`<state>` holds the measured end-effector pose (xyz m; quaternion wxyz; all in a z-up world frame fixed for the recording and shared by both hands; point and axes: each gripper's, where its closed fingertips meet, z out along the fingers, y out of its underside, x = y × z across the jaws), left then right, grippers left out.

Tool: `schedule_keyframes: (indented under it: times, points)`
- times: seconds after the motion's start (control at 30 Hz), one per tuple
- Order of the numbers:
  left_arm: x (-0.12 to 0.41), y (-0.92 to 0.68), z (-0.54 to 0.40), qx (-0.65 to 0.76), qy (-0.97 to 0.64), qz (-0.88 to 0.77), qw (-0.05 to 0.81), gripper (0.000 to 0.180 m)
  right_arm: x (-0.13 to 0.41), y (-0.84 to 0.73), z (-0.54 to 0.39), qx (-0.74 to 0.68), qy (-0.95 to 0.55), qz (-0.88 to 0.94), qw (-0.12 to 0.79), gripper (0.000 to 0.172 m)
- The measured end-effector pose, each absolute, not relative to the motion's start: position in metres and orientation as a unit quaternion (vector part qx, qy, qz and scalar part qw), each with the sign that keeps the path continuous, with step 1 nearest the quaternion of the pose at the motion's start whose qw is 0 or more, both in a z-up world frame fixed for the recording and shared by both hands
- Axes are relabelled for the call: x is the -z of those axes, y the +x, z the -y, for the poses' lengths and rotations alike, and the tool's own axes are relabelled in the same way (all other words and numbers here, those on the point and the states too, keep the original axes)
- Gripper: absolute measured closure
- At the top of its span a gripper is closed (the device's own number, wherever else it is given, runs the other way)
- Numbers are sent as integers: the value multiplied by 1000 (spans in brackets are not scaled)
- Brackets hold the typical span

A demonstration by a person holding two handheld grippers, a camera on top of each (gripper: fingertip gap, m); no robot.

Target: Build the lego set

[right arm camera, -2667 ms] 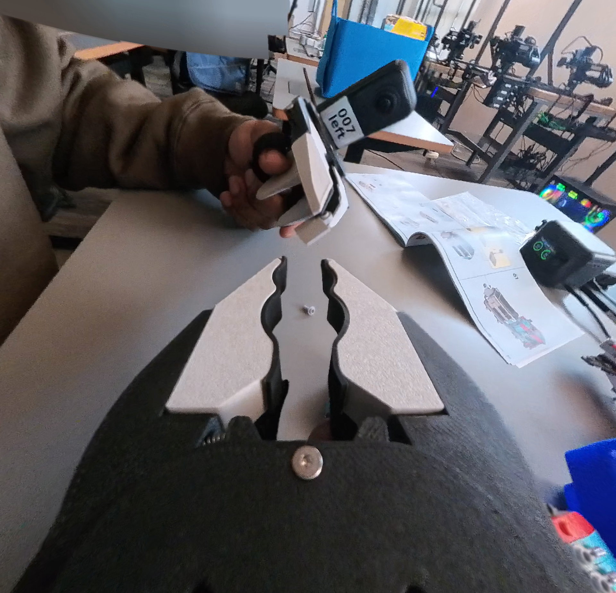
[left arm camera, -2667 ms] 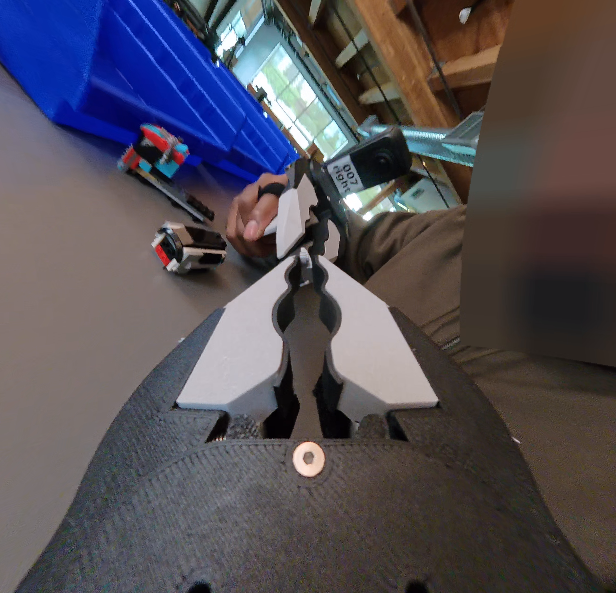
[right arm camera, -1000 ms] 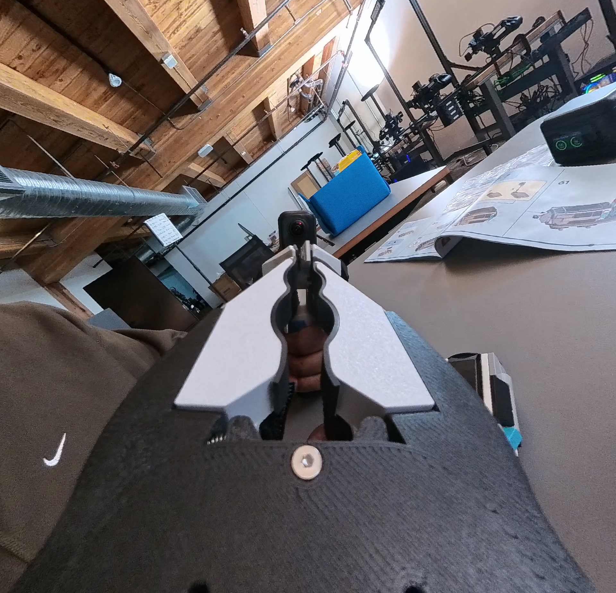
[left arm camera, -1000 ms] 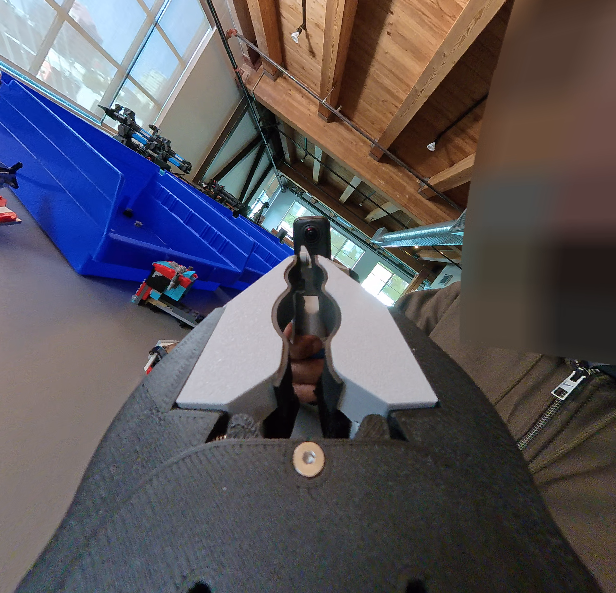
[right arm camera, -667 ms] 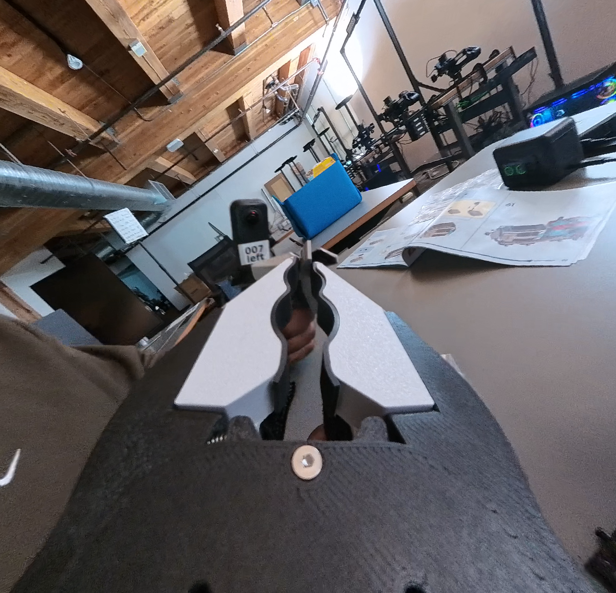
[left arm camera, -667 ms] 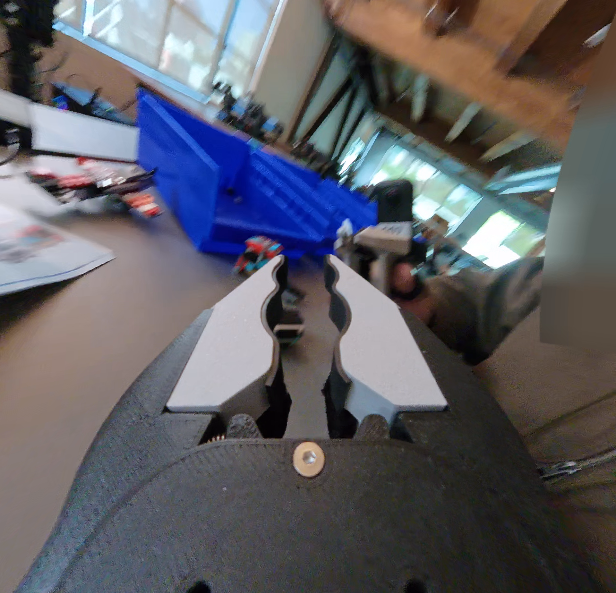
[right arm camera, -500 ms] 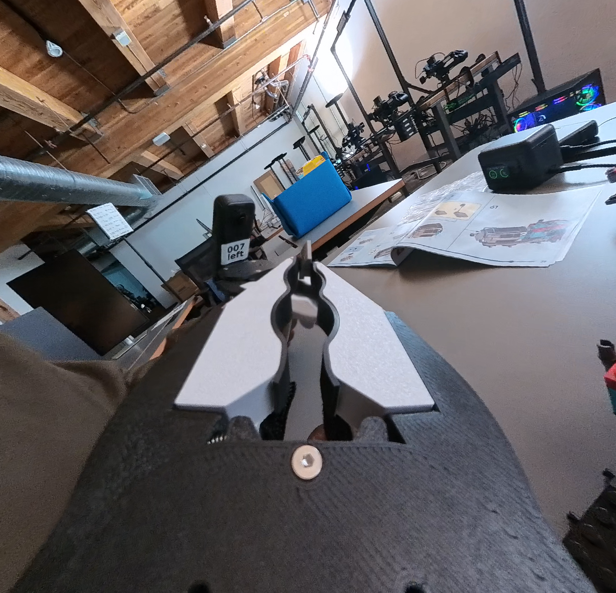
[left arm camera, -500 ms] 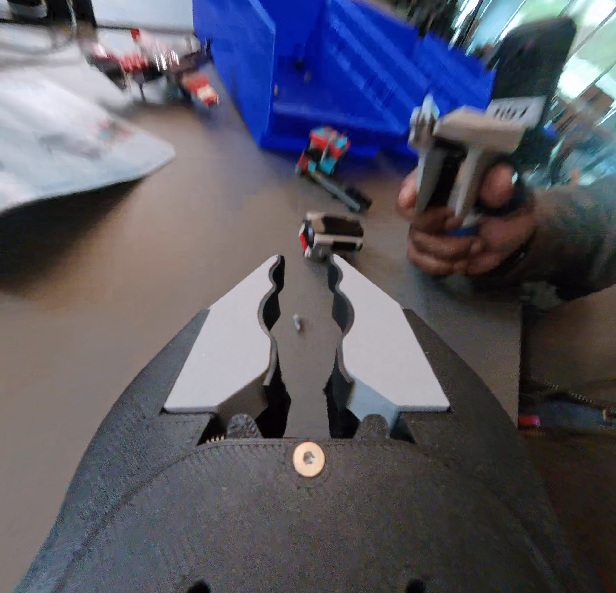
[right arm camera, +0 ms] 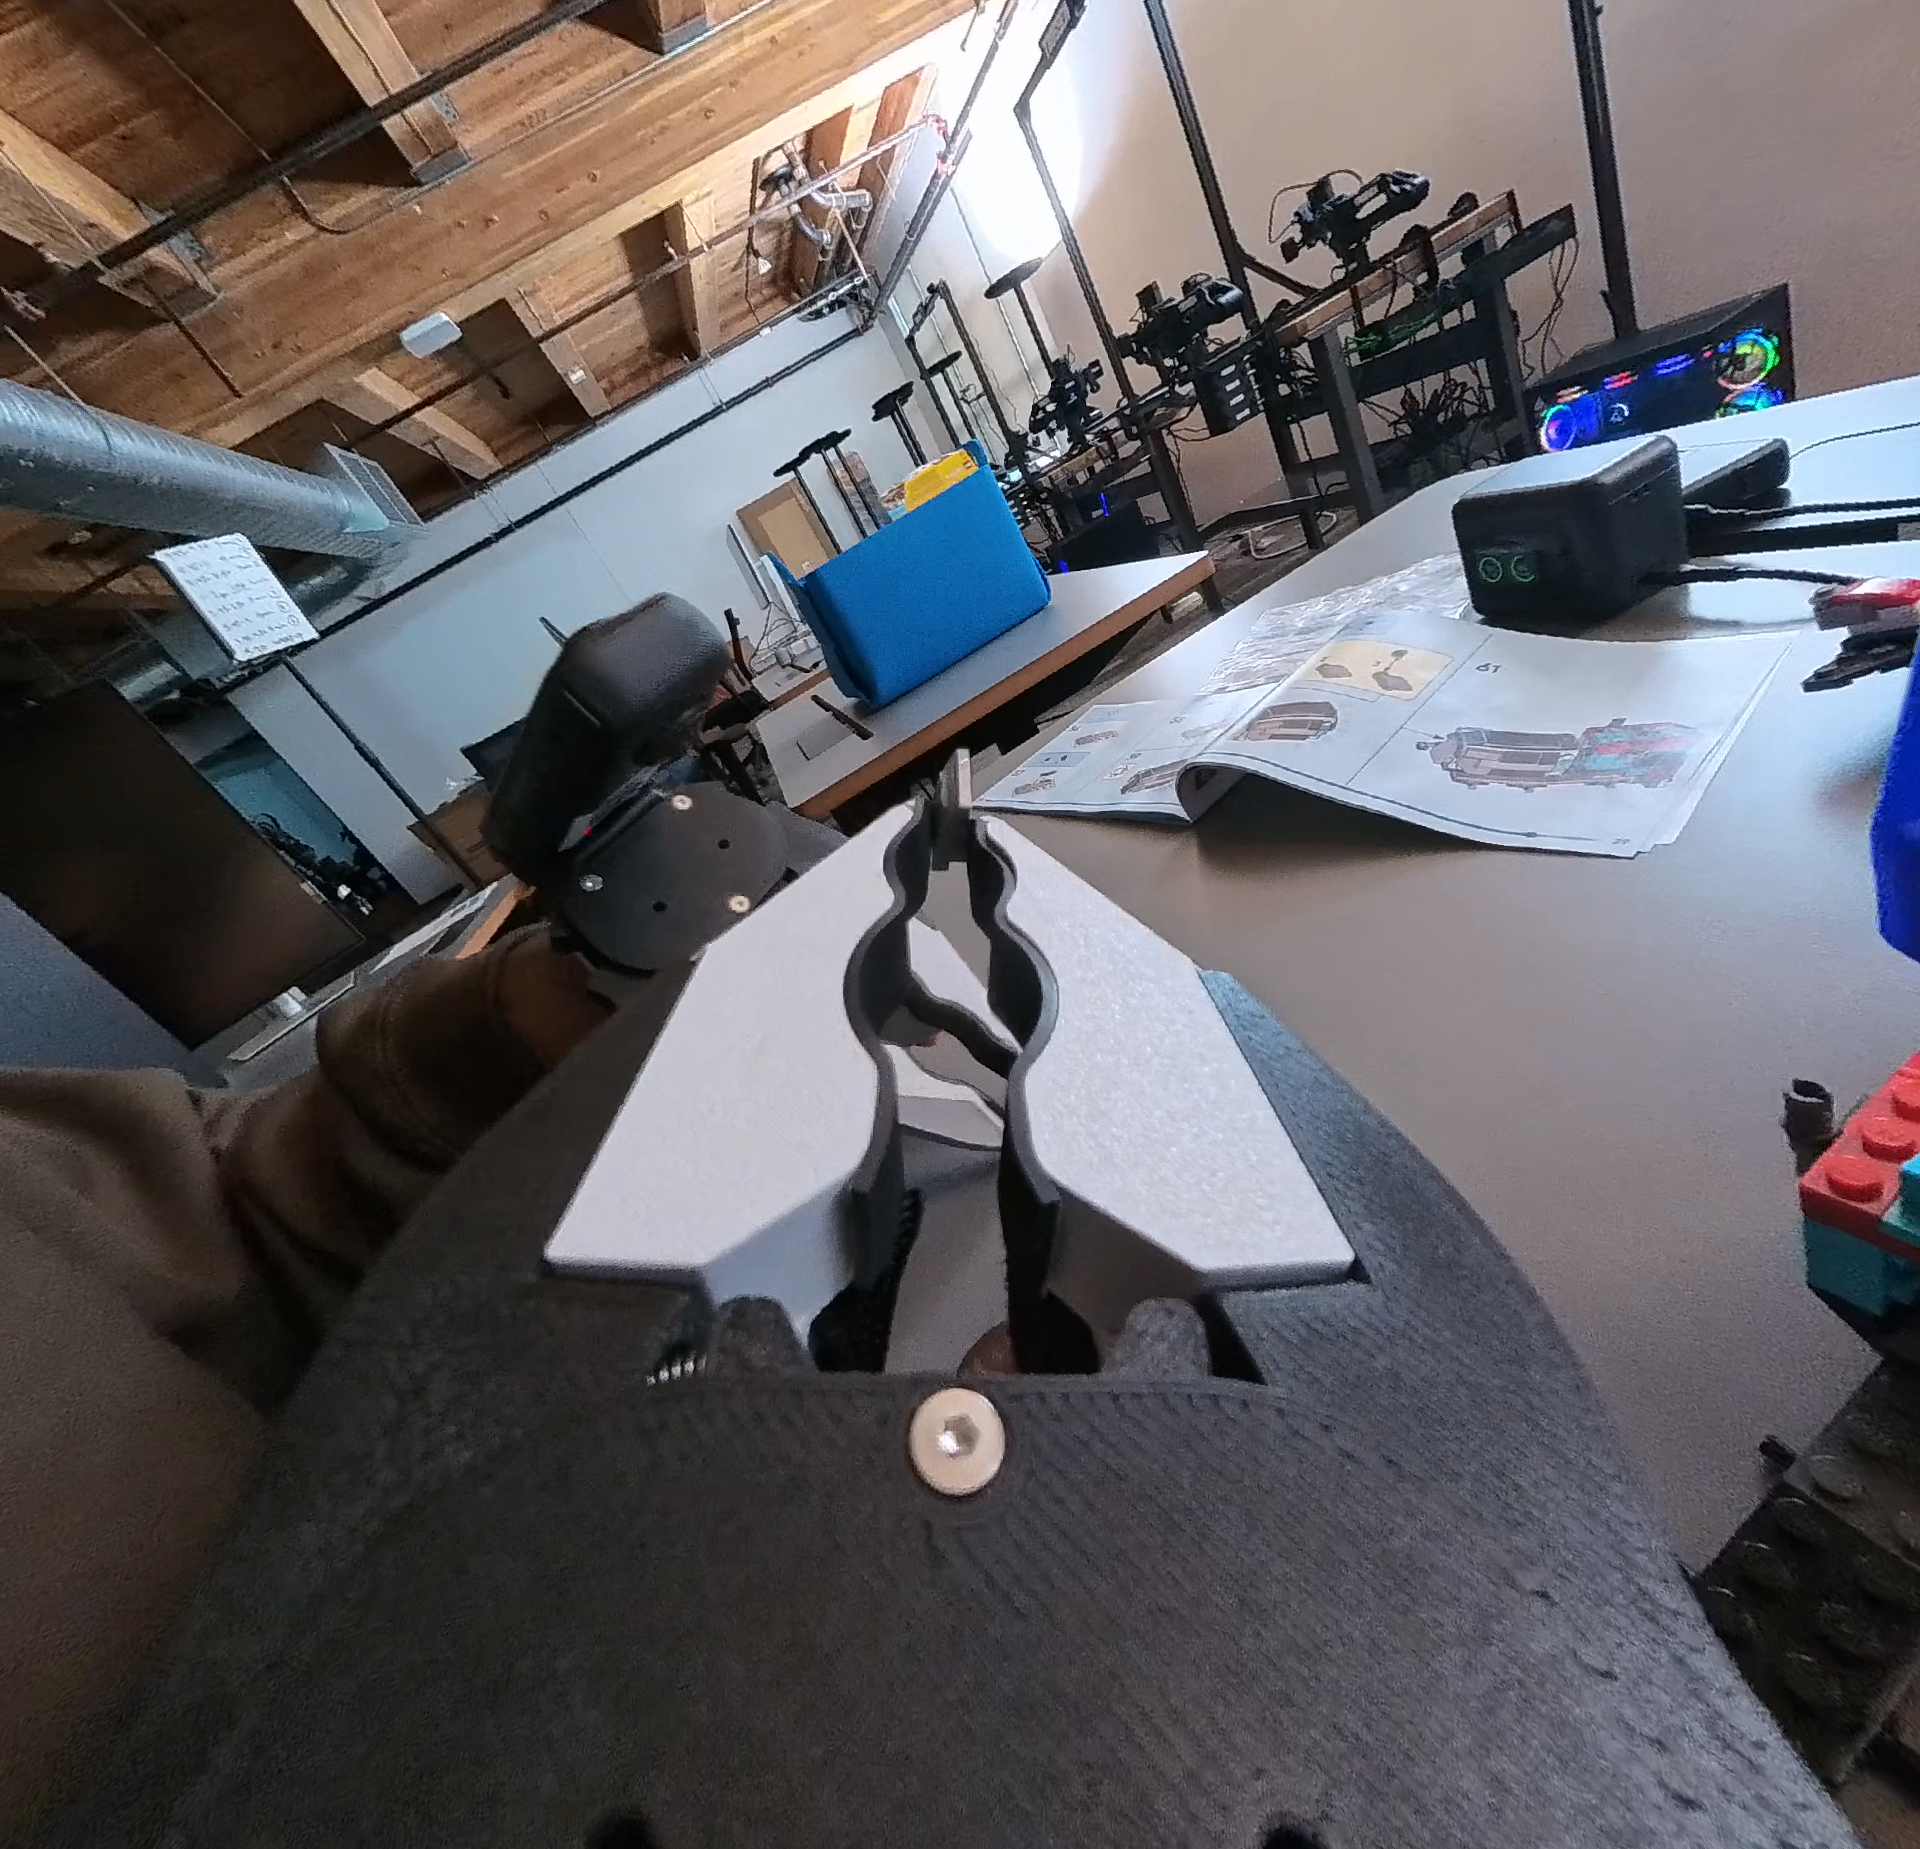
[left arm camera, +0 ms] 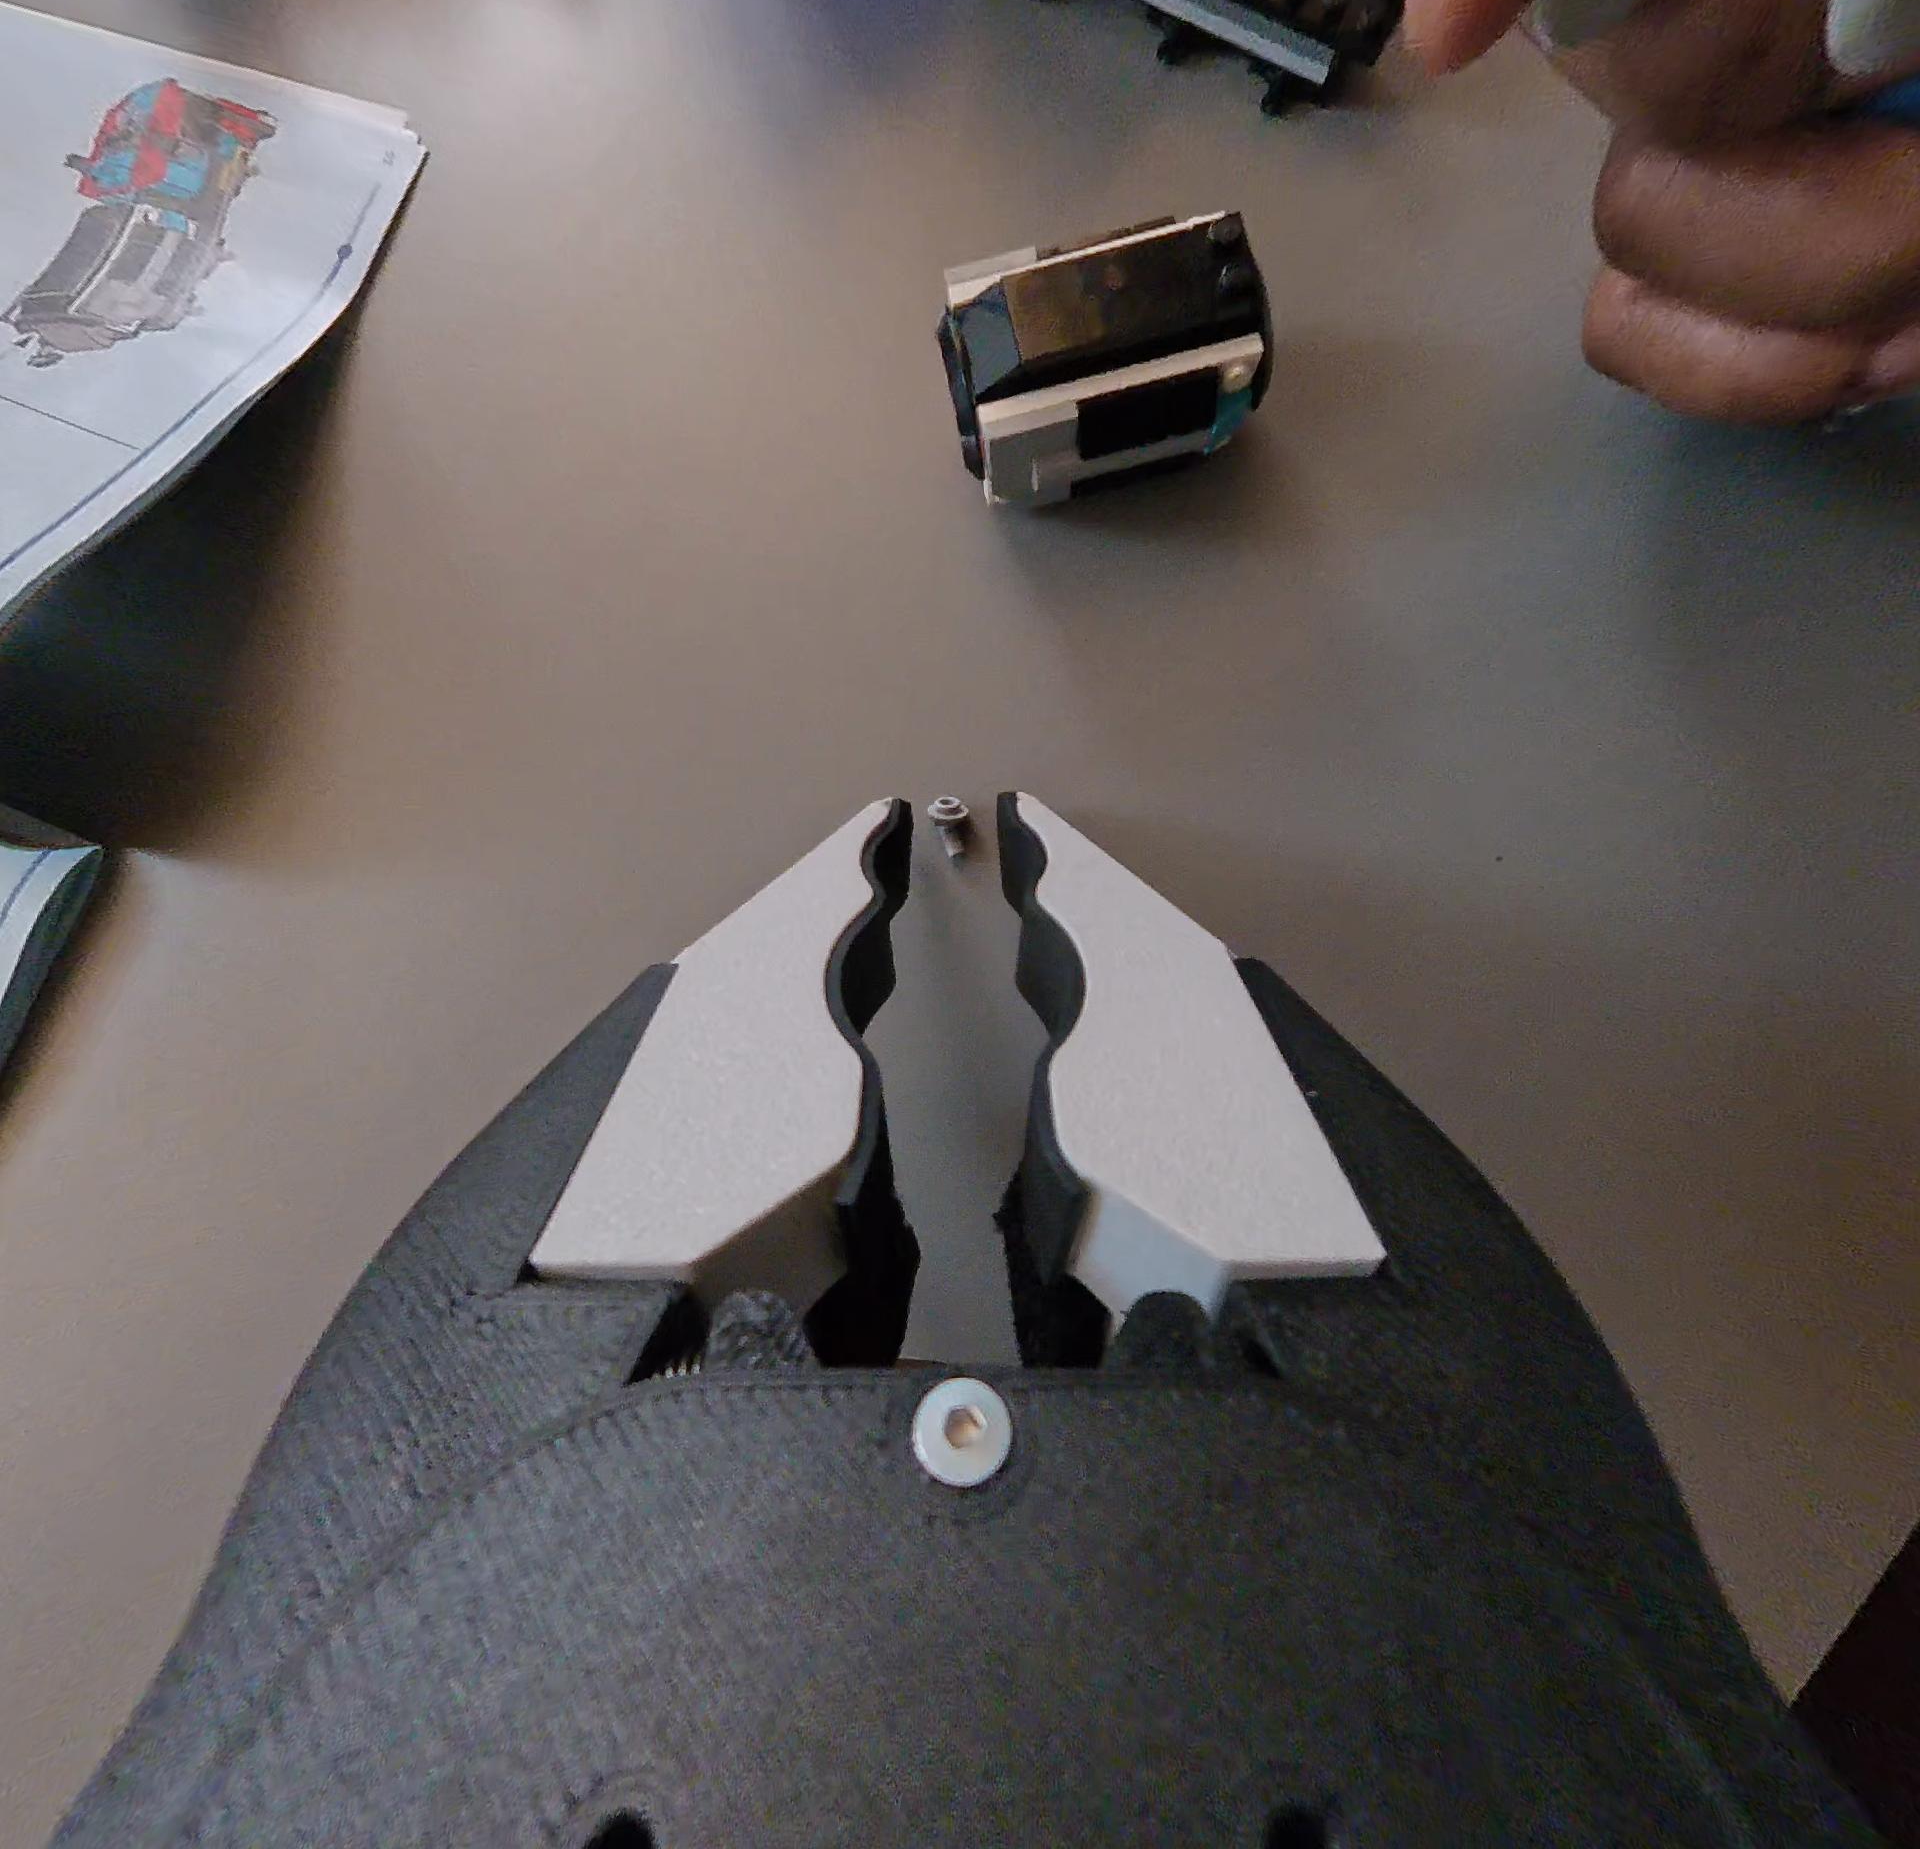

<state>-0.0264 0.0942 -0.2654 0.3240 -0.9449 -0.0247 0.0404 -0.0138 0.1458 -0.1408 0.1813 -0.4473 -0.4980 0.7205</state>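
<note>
Left gripper (left arm camera: 948, 820), jaws parted, straddles a grey peg (left arm camera: 949, 825) on the table (left arm camera: 623, 604) (no pad contact); closing comes next. Right gripper (right arm camera: 948, 825) pinches a thin grey piece (right arm camera: 954, 789).

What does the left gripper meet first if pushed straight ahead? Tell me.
The tiny grey pin lying on the table, between the open left gripper's tips; farther on, likely the black-and-white brick assembly.

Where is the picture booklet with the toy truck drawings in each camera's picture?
Left wrist view: the instruction booklet lies open at the left edge, on the grey table, far left of the open left claw.
Right wrist view: the instruction booklet lies open at upper right, beyond the right claw.
Shared landmark: the grey table under it.
</note>
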Motion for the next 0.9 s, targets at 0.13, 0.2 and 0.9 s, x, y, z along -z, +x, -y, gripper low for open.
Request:
schedule_keyframes:
  times: [0.13, 0.2, 0.9]
  points:
    - [269, -27, -94, -46, -950, 21, 308, 167, 142, -14, -146, -719, -449, 499, 180, 165]
    - [269, -27, -94, -47, -952, 18, 303, 172, 142, -14, -146, -719, -450, 498, 178, 165]
    - [122, -19, -142, 259, -541, 210, 773, 173, 152, -11, -134, -749, -487, 444, 63, 165]
